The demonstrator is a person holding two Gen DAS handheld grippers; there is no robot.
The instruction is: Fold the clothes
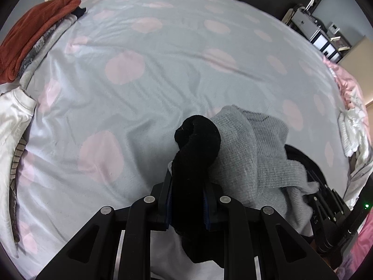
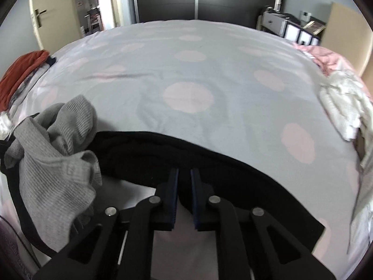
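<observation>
A black garment [image 2: 209,161] hangs stretched between both grippers over the bed. My left gripper [image 1: 187,182] is shut on a bunched end of the black garment [image 1: 195,144]. My right gripper [image 2: 184,179] is shut on its upper edge, and the cloth drapes down to either side. A grey knit garment [image 1: 254,154] lies crumpled over the black one beside my left gripper; it also shows at the left of the right wrist view [image 2: 53,154]. The right gripper's body [image 1: 326,210] shows at the lower right of the left wrist view.
The bed sheet [image 1: 163,74] is pale grey with pink dots. A rust-red and grey folded stack [image 1: 30,35] lies at the far left, with a white garment [image 1: 11,121] below it. Pink and white clothes [image 2: 342,98] are heaped at the right edge. A dark wardrobe [image 2: 198,0] stands behind the bed.
</observation>
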